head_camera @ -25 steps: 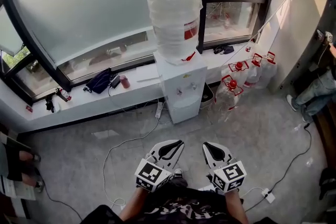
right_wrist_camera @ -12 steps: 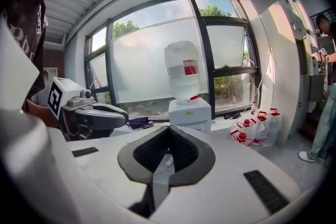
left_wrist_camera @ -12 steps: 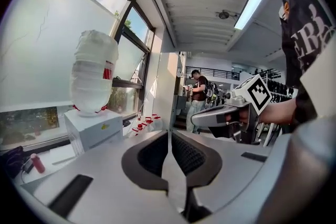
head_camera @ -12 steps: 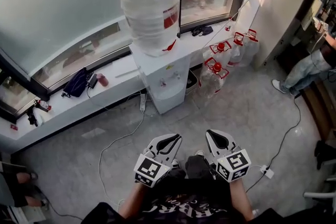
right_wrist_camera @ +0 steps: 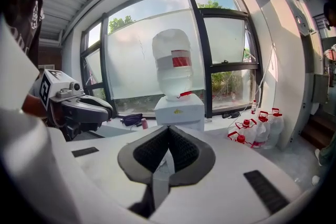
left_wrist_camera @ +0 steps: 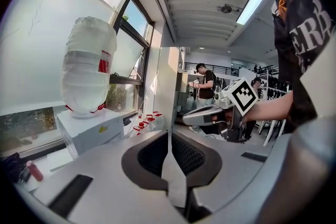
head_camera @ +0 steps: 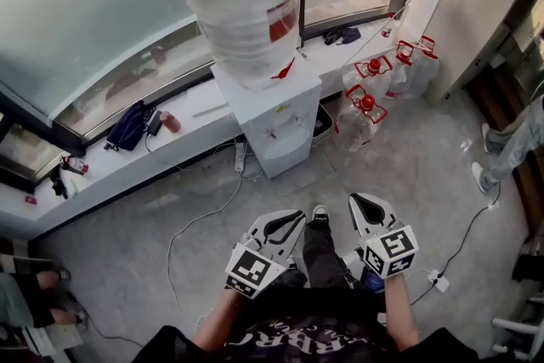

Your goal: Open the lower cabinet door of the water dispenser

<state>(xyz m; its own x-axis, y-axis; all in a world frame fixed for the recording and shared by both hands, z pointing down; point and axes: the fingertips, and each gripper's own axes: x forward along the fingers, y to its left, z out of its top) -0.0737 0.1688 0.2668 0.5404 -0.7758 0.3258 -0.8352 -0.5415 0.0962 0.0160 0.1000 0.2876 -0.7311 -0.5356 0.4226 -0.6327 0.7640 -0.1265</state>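
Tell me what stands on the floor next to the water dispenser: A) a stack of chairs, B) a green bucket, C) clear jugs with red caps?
C: the head view shows clear jugs with red caps on the floor close beside the water dispenser.

The scene is brightly lit by daylight admitted through the frosted window (head_camera: 85, 13) at the far side, where the pane is nearly washed out. The water dispenser (head_camera: 268, 110) is lit from behind, and its near face is left in mild shade. Only soft shadows are cast on the floor (head_camera: 425, 183). Glare is given off by a ceiling strip light (left_wrist_camera: 255, 0) in the left gripper view. Both gripper views are bent by fisheye distortion, darkened at the corners and softened in the near foreground.
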